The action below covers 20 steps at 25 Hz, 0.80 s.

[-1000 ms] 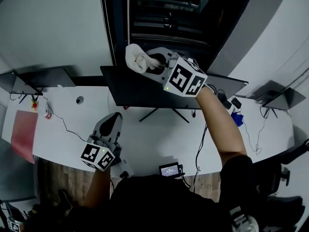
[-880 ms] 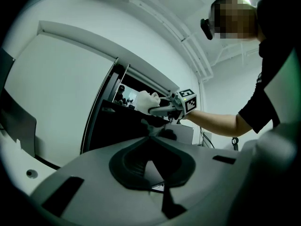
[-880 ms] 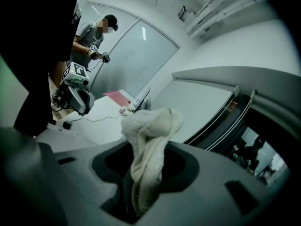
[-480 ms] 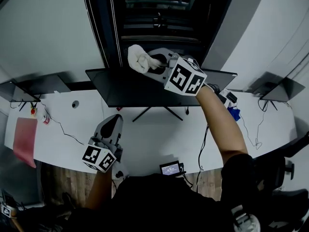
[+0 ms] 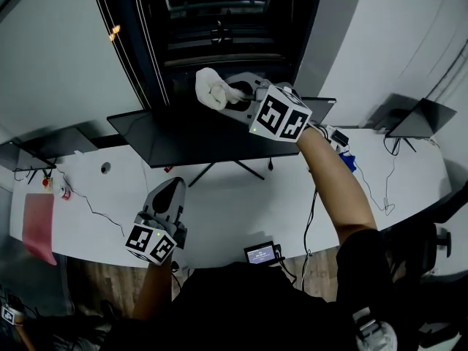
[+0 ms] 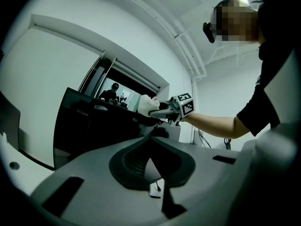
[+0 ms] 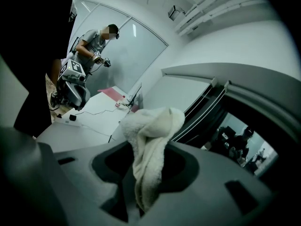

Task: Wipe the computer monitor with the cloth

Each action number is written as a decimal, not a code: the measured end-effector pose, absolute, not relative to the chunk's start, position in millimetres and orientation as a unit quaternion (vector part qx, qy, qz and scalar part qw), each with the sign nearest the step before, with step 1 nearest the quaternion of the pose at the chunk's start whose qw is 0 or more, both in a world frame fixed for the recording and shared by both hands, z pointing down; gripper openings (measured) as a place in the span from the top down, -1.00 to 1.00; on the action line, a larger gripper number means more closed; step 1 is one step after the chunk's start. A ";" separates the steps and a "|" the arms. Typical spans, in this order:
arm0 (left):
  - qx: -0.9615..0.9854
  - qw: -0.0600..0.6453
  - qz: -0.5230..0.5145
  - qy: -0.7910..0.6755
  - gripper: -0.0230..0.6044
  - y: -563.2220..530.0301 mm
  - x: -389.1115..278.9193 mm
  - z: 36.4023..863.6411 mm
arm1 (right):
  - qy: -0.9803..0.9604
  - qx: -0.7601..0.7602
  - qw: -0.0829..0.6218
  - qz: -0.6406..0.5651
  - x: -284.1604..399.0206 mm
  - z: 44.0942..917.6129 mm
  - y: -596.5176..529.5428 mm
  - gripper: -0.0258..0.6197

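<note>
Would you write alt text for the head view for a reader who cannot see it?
The right tool grips a white cloth by the top edge of a computer monitor on a white desk. The left tool hangs lower, holding nothing.

The lower end of the cloth (image 7: 153, 126) vanishes between the jaws of the right hand-held gripper (image 5: 234, 93) (clamped on it). On the bench (image 5: 219, 203), the small device (image 5: 261, 254) has a lit screen too small to read.

White cloth (image 5: 212, 91), black monitor (image 5: 186, 134), white desk (image 5: 234, 205).
</note>
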<state>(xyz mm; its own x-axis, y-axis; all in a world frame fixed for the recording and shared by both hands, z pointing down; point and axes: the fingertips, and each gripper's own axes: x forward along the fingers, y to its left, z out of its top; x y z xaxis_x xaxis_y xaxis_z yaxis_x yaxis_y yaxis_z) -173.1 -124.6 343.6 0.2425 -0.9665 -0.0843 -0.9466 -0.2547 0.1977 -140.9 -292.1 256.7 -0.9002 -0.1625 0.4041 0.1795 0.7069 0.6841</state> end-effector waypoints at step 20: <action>0.804 0.048 -0.089 -0.586 0.94 -163.0 -100.4 340.1 | -0.900 0.025 0.227 -0.371 -52.0 260.4 -332.2 0.44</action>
